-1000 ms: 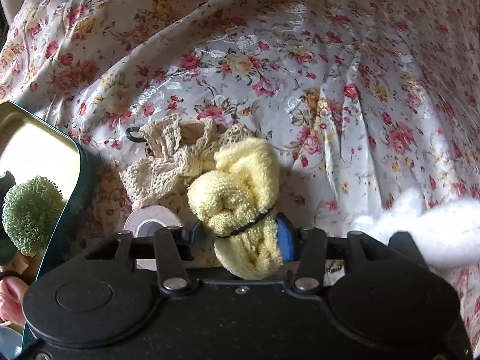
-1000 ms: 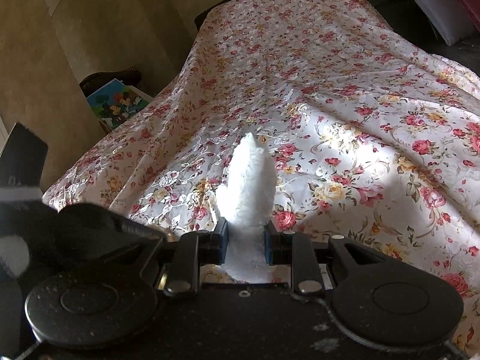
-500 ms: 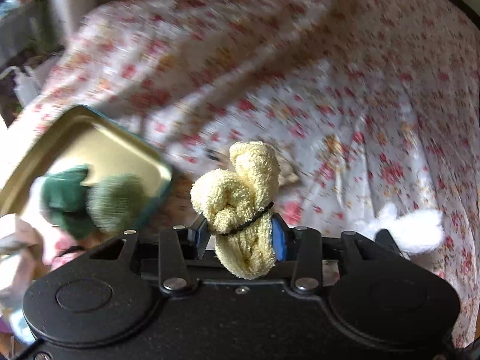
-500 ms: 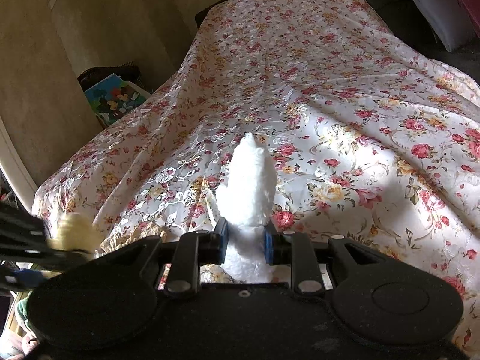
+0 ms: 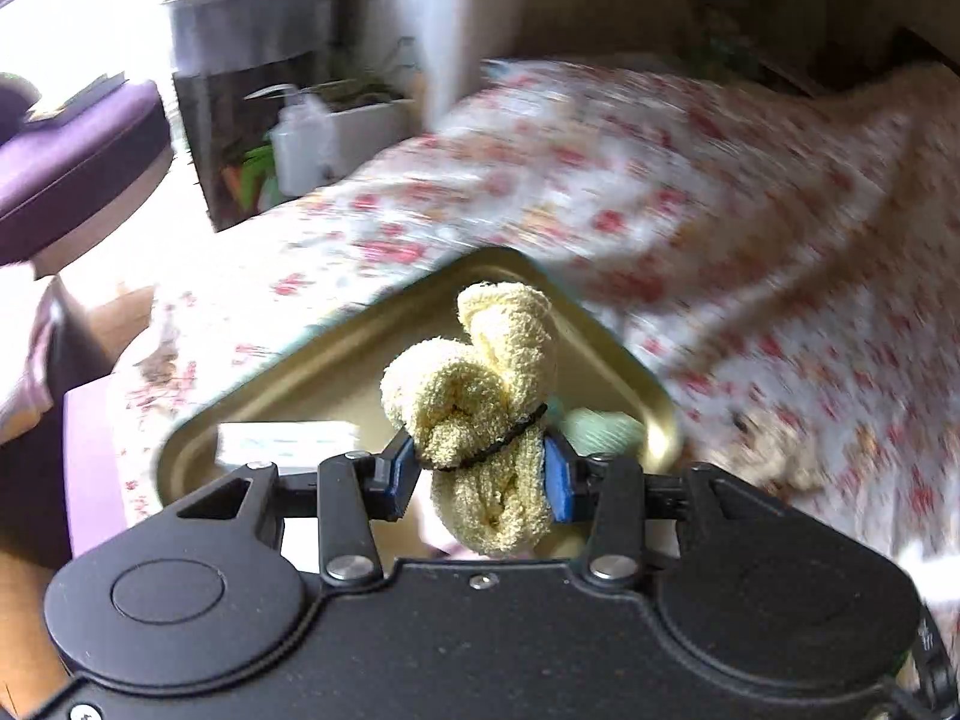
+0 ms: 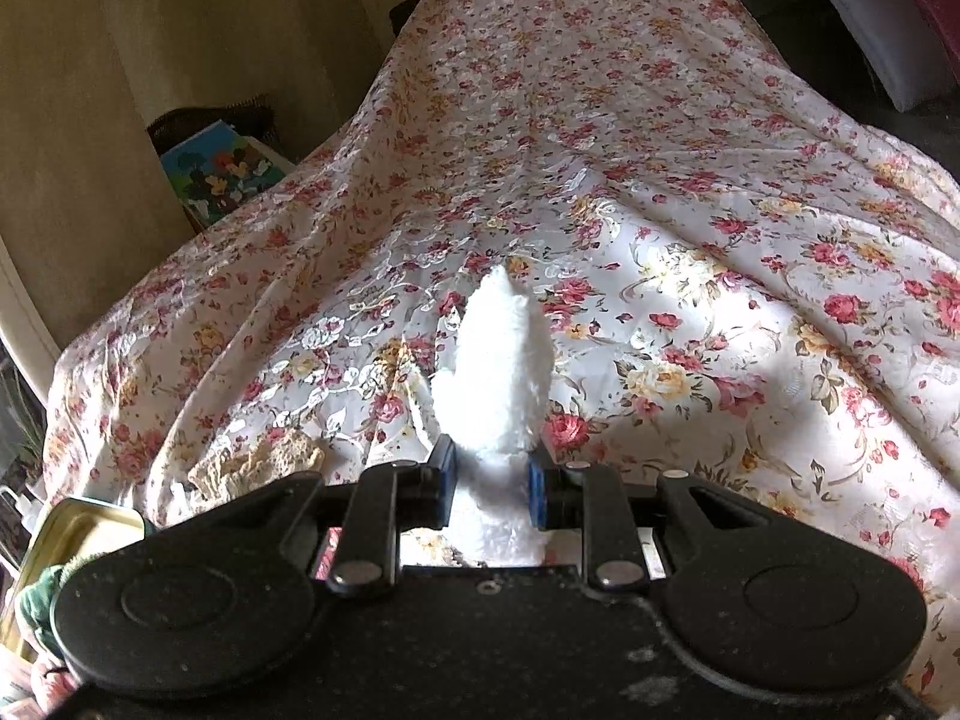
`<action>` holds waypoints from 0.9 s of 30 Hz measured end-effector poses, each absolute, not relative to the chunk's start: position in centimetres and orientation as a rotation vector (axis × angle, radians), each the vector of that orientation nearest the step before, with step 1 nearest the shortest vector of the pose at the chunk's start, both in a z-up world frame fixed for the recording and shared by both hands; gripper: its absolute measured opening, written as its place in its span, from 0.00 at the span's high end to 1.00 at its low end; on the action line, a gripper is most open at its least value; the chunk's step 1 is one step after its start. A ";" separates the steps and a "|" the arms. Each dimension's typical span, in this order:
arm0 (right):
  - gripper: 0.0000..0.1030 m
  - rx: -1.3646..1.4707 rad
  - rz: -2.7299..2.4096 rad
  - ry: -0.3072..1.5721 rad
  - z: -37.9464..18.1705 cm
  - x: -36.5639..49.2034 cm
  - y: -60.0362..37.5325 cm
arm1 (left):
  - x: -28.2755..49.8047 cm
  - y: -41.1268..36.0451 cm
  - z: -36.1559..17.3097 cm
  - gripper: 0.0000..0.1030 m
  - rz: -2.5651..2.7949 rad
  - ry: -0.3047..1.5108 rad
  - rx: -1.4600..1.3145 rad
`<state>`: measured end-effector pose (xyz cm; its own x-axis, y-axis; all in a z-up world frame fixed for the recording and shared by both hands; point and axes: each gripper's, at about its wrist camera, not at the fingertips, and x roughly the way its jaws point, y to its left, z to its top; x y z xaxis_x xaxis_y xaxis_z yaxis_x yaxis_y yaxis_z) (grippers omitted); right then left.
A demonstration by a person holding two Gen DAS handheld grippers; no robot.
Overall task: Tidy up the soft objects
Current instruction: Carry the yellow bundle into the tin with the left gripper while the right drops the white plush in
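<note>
The left gripper is squeezing a yellow fuzzy bundle between its blue pads and is holding it over the gold tin tray, which is sitting at the near left edge of the flowery bedspread. The right gripper is squeezing a white fluffy toy above the bedspread. The left picture is blurry, so the bundle could be landing on the tray's rim and rolling off if the jaws are letting go too soon.

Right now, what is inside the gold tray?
In the gold tray lie a white card and something pale green. The yellow towel and left hand-held gripper hide the rest.
</note>
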<state>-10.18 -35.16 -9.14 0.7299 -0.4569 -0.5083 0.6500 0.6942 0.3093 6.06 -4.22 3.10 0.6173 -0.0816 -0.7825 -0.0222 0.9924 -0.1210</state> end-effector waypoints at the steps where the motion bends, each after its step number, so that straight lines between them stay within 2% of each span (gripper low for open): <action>1: 0.78 0.490 -0.640 0.427 -9.1 -10.0 -35.1 | 6.6 -3.6 3.2 0.59 0.000 0.897 -0.124; 8: 0.78 0.429 -0.610 0.553 -7.7 -7.8 -34.7 | 8.0 -1.3 2.2 0.58 0.077 0.873 -0.153; 13: 0.78 0.376 -0.476 0.587 -3.7 -5.9 -32.4 | 8.6 -0.3 1.9 0.58 0.080 0.890 -0.192; 19: 0.77 0.344 -0.206 0.637 1.4 -1.0 -27.7 | 9.0 -0.3 2.7 0.58 0.114 0.848 -0.159; 27: 0.77 0.363 0.029 0.730 3.4 5.8 -21.9 | 10.2 0.6 1.9 0.57 0.143 0.889 -0.192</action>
<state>5.75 -21.92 3.43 0.7473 0.1516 -0.6470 0.0992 0.9373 0.3342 10.19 0.64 1.88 0.6221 0.0443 -0.7817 -0.2034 0.9733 -0.1067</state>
